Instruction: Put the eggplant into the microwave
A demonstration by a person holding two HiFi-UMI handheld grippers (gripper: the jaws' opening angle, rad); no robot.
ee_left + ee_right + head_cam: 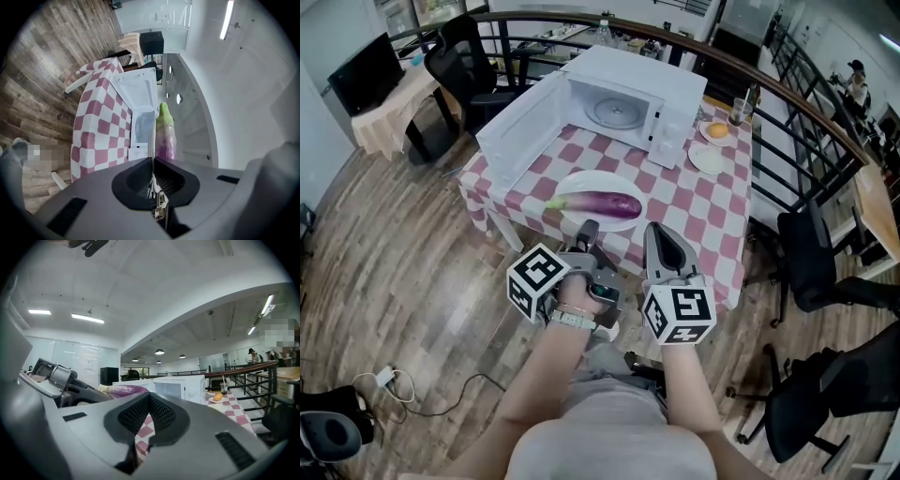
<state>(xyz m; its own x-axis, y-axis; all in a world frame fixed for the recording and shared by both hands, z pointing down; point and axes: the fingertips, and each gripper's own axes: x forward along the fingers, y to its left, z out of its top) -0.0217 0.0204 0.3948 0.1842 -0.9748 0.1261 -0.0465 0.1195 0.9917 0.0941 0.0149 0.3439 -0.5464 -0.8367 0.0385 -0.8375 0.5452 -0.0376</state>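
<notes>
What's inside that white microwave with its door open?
Only a round glass turntable shows inside the microwave. The eggplant lies outside, on a white plate. The cavity's ceiling is hidden.

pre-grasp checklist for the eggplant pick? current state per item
1. Microwave door open: ok, swung wide.
2. Cavity free: ok, only the bare turntable shows inside.
3. Eggplant accessible: ok, it lies alone on the white plate.
4. Left claw open for the grasp: not ok, jaws together, nothing between them.
5. Right claw open: not ok, jaws together, nothing between them.
6. Left claw aimed at the eggplant: ok, it sits straight ahead in the left gripper view.
</notes>
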